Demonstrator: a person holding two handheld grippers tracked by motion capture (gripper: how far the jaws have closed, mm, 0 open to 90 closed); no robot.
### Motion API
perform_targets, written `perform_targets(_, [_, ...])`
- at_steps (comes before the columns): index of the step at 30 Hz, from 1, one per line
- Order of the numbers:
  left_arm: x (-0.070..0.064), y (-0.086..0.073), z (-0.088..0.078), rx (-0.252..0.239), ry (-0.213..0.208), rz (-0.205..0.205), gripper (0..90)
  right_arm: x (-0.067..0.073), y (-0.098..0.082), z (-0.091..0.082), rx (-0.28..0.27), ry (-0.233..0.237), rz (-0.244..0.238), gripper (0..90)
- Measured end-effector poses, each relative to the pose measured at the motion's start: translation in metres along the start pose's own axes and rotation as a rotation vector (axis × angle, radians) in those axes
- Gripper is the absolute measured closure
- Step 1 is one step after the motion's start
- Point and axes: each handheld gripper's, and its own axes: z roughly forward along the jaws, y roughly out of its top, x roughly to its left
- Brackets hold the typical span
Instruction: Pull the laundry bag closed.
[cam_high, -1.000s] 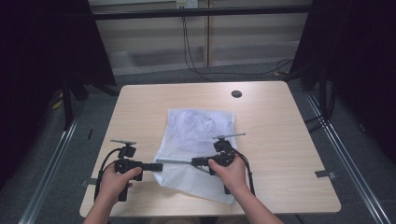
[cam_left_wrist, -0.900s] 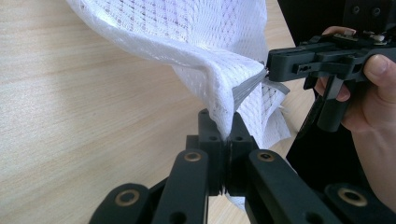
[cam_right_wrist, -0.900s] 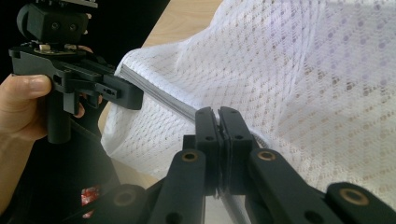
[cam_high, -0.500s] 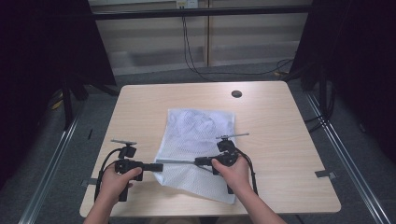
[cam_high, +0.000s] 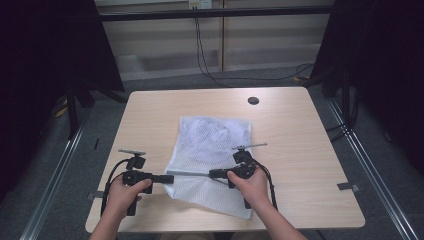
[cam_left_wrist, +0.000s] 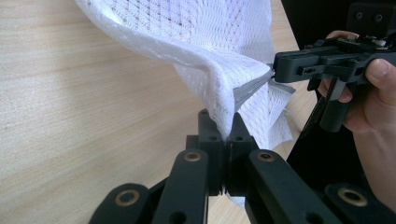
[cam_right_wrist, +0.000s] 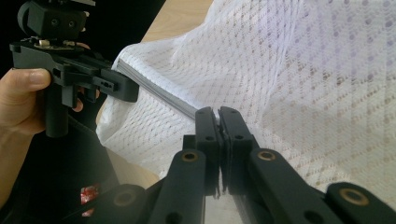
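A white mesh cloth (cam_high: 215, 137) lies on the wooden table (cam_high: 295, 130), with its near part lifted. My left gripper (cam_high: 170, 178) is shut on the cloth's left edge. In the left gripper view, the jaws (cam_left_wrist: 228, 135) pinch a fold of the mesh (cam_left_wrist: 196, 37). My right gripper (cam_high: 212, 174) is shut on the same edge a little to the right. In the right gripper view, its jaws (cam_right_wrist: 217, 114) clamp the mesh (cam_right_wrist: 303, 70). A grey band (cam_high: 192, 173) along that edge runs straight between the two grippers (cam_right_wrist: 159, 91).
A small black round cap (cam_high: 253, 100) sits in the tabletop near its far edge. Metal rails (cam_high: 370, 170) run along the floor on both sides of the table. Cables (cam_high: 210, 65) lie on the floor beyond it.
My right hand has shifted slightly to the right, drawing the grey band straighter. The left hand has stayed where it was.
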Motion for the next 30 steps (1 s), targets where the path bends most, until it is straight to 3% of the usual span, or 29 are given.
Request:
perform_targets(10, [-0.0003, -0.0001, -0.0010, -0.013, 0.019, -0.007, 88.6, -0.0002, -0.0006, -0.0012, -0.001, -0.007, -0.009, 87.4])
perform_targets(12, [0.0005, 0.0000, -0.0015, -0.009, -0.002, -0.010, 88.6, -0.0022, -0.0007, -0.0027, -0.006, 0.005, 0.000, 87.4])
perform_targets(25, [-0.0007, 0.0001, -0.0002, 0.001, 0.003, 0.003, 88.6, -0.0026, -0.0007, -0.0056, 0.000, 0.008, -0.004, 87.4])
perform_targets(30, [0.0001, 0.0001, -0.0023, -0.010, 0.003, -0.012, 88.6, -0.0048, -0.0009, -0.0081, -0.002, -0.001, 0.005, 87.4])
